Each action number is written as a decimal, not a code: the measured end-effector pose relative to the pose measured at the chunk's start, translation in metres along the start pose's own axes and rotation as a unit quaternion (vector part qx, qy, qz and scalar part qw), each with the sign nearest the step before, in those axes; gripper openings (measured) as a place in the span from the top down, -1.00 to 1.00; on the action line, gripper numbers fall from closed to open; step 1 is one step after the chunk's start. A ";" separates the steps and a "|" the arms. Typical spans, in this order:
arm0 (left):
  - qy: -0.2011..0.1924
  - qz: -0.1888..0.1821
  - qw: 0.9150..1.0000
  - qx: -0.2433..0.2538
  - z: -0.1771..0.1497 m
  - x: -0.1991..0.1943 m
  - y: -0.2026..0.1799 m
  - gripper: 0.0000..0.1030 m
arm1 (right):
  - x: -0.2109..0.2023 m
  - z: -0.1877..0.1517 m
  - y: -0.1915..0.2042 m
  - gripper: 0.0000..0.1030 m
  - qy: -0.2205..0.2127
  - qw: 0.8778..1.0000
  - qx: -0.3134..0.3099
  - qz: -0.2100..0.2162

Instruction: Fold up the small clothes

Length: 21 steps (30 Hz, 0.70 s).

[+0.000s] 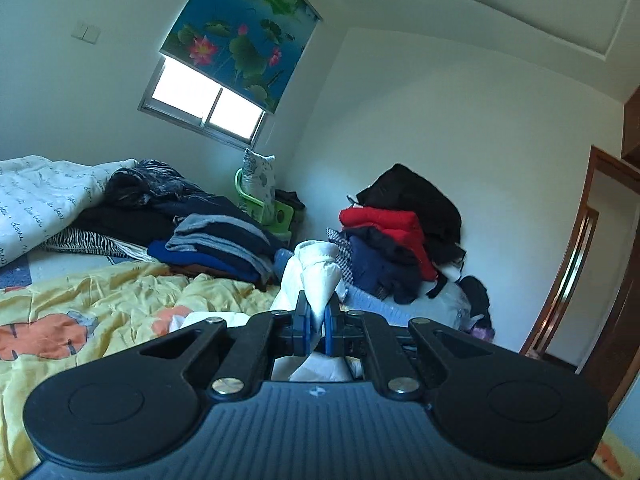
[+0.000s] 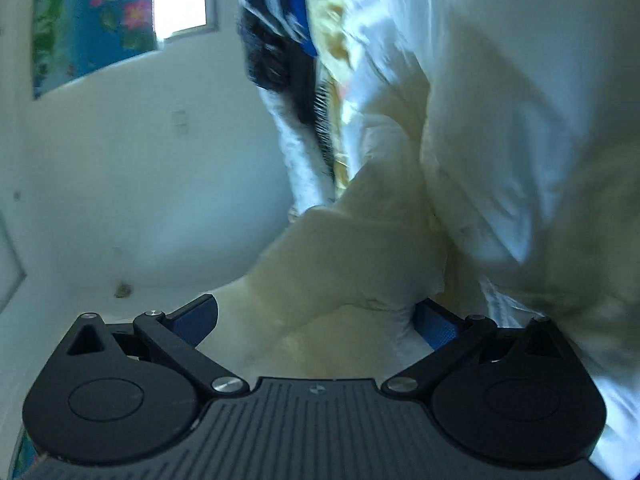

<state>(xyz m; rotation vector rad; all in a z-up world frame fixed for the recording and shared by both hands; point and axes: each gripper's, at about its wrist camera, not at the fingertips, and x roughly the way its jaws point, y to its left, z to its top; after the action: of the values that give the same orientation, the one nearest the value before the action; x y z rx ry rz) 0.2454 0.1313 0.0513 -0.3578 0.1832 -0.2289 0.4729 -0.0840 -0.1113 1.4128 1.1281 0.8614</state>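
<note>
White walls (image 1: 460, 120), bright window (image 1: 200, 100) under lotus blind (image 1: 240, 32), wooden door (image 1: 580, 264)

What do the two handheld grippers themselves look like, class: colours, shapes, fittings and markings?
Both look alike. The left gripper and right gripper have a dark ribbed body with a small round emblem at its front edge, two round black discs at the sides, black link arms with silver rivets, and blue pads on the fingers. No cables or sleeves show.

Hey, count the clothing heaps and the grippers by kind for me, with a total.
Folded clothes heaps: 2, the dark blue and grey stack on the bed and the red and black pile by the wall
Black two-finger grippers: 2, left gripper, right gripper
Total: 4
</note>
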 end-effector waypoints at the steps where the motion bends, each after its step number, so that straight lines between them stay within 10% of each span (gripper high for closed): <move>1: 0.003 0.000 1.000 0.002 -0.006 0.001 -0.004 0.87 | -0.011 -0.003 0.004 -1.00 -0.008 1.000 -0.009 0.005; 8: 0.026 -0.016 0.999 0.037 -0.043 0.012 -0.033 0.87 | -0.095 -0.039 0.061 -1.00 -0.010 0.992 -0.118 0.034; 13: 0.034 -0.033 0.993 0.110 -0.075 0.014 -0.068 0.87 | -0.090 -0.062 0.109 -0.97 0.018 0.972 -0.224 -0.074; 15: 0.038 -0.037 0.989 0.137 -0.085 0.015 -0.078 0.87 | -0.082 -0.060 0.111 -0.74 0.014 0.964 -0.239 -0.112; 19: 0.049 -0.019 0.982 0.179 -0.101 0.016 -0.090 0.86 | -0.082 -0.069 0.102 0.54 0.004 0.954 -0.268 -0.133; 21: 0.044 -0.010 0.978 0.203 -0.109 0.012 -0.094 0.64 | -0.084 -0.070 0.096 0.62 -0.001 0.954 -0.268 -0.135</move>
<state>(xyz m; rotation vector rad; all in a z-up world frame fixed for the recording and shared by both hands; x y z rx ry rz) 0.2154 0.0075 -0.0165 0.0574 0.2149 -0.2964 0.3994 -0.1402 0.0013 0.7912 0.9601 0.8810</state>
